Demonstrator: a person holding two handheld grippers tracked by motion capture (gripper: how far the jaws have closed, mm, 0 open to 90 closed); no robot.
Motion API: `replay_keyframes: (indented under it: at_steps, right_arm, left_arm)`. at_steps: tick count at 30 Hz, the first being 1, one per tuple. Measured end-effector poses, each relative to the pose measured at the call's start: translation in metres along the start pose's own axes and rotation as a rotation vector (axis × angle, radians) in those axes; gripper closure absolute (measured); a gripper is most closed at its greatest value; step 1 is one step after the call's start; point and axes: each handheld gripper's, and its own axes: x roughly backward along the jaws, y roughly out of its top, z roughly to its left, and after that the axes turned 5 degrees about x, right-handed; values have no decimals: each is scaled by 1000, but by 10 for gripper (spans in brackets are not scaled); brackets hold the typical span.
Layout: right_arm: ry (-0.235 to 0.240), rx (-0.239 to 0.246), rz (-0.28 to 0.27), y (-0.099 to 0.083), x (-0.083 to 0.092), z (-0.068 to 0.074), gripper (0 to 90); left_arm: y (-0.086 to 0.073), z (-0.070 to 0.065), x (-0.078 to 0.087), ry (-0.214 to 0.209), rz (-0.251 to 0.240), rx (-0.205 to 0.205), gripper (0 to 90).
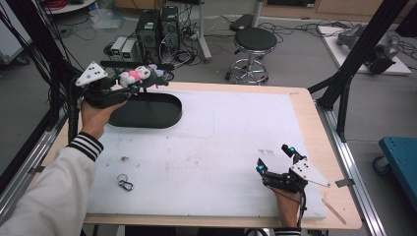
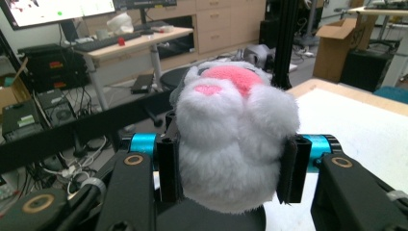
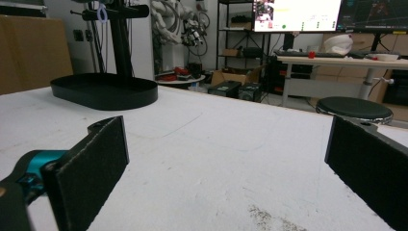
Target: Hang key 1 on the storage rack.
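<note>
Already the fluffy white plush toy with a pink nose and pink patch (image 2: 231, 139) is lifted off the white foam-covered surface (image 1: 221, 147) and is pinched between the black pads of the left gripper (image 2: 231, 168), whose jaws are pressed against its two sides. In the high view the toy (image 1: 136, 75) is held at the far left corner, above the far rim of the black oval plastic tray (image 1: 147, 110), so the pick-up can be judged done and the carry nearly done. What seems left is for the toy to be lowered into the tray and let go; it is not yet resting inside. The right gripper (image 1: 276, 158) is held low over the near right part of the surface, its jaws spread wide with nothing between them, as the right gripper view (image 3: 226, 159) confirms. A small metal carabiner clip (image 1: 125, 183) is left lying on the surface near the left forearm, untouched; whether it belongs to the job cannot be told.
</note>
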Motion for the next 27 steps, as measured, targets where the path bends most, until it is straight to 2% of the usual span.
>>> replay_keyframes:
  at_steps: [4,9,14,27]
  right_arm:
    - [0,10,6,-2,-1,1,6]
    - [10,10,4,-4,-1,2,6]
    - [9,12,-3,-5,-1,2,6]
    - [6,1,-1,-7,0,3,6]
  left_arm:
    - [3,-2,-7,10,-9,-2,544]
    - [3,-3,-14,35,4,-15,545]
    - [4,-1,-18,56,2,-6,545]
    - [8,-4,-34,61,-2,-18,545]
